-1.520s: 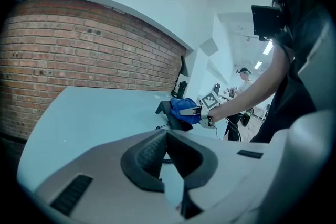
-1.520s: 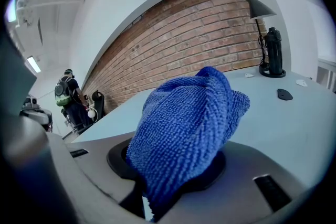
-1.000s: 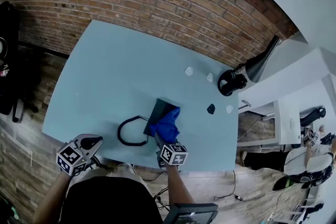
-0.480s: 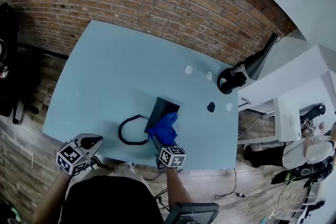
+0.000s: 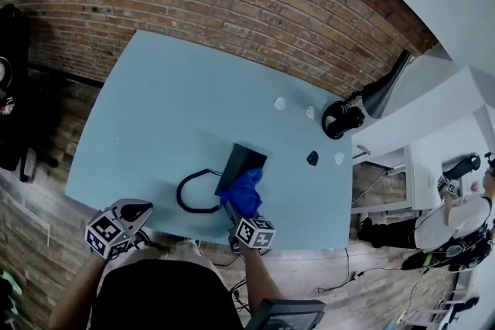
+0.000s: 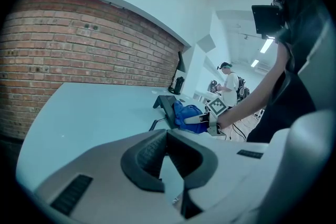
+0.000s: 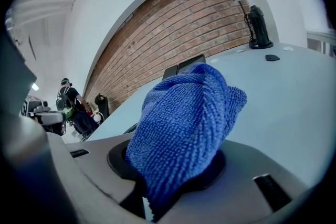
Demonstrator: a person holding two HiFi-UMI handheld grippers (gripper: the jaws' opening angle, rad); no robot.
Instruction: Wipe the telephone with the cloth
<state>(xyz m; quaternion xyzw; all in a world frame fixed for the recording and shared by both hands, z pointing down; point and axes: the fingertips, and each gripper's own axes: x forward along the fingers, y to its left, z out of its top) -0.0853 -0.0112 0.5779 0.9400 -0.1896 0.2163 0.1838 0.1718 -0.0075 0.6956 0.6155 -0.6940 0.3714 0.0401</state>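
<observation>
Head view has the person's forearms reaching in from the bottom edge, each hand carrying a tool with a marker cube. The left tool [image 5: 136, 211] sits at the near left corner of the pale blue desk [image 5: 170, 104], well apart from the work; in the left gripper view its dark ribbed pads are pressed together at the tips with nothing between them. The right tool [image 5: 237, 209] is held over the near edge of the desk, pointing away from the person, and pinches a blue cloth [image 5: 245, 192] that bunches out ahead of it onto the near end of the telephone [image 5: 242, 159]. The telephone is a dark, wedge-shaped unit just right of the desk's middle, near the front edge, with a black cord [image 5: 190, 193] curling in a loop on its left. In the right gripper view the cloth fills the centre and buries the jaws, so only a dark top edge of the telephone shows behind it. Whether a handset lies on the telephone cannot be made out. Near the far right corner stand a black desk lamp [image 5: 363, 104] and a few small pale and dark bits too small to name. The cloth looks thick, ribbed and crumpled into a rounded wad.
</observation>
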